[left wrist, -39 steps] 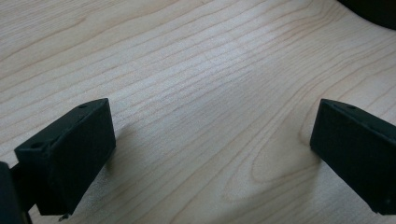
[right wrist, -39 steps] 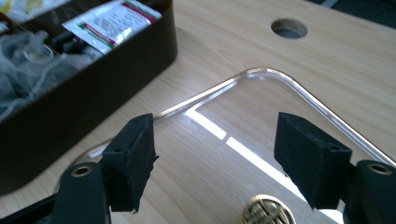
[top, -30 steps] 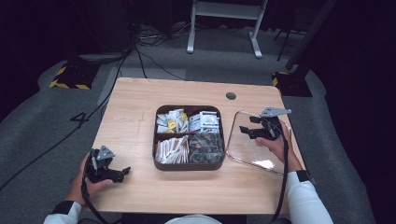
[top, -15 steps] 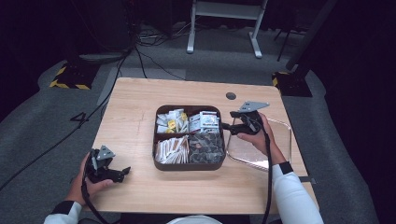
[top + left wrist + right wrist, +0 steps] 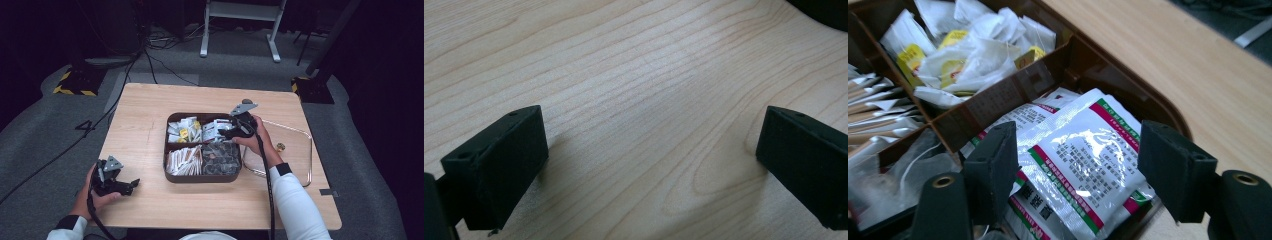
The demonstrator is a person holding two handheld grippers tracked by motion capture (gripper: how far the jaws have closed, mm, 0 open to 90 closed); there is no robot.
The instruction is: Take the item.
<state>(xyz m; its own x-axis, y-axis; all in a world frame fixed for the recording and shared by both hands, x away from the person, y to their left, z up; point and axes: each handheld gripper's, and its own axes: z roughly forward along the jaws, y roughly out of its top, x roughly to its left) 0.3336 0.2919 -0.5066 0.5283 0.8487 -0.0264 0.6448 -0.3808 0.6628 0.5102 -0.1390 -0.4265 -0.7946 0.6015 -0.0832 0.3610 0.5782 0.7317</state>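
Right tool (image 5: 1075, 170) is hovering open over red-and-green-edged sachets (image 5: 1088, 165) in the brown divided tray (image 5: 172, 175), while left tool (image 5: 649, 165) is resting open on bare tabletop (image 5: 145, 115).

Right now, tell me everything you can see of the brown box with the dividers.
The brown box is a dark, plastic-looking tray with rounded corners, sitting flat at the middle of the wooden table. Dividers split it into four compartments: tea bags far left, glossy printed sachets far right, white paper sticks near left, dark packets near right. It has no lid on. A clear tray lies against its right side. The right tool hovers open over the sachets.
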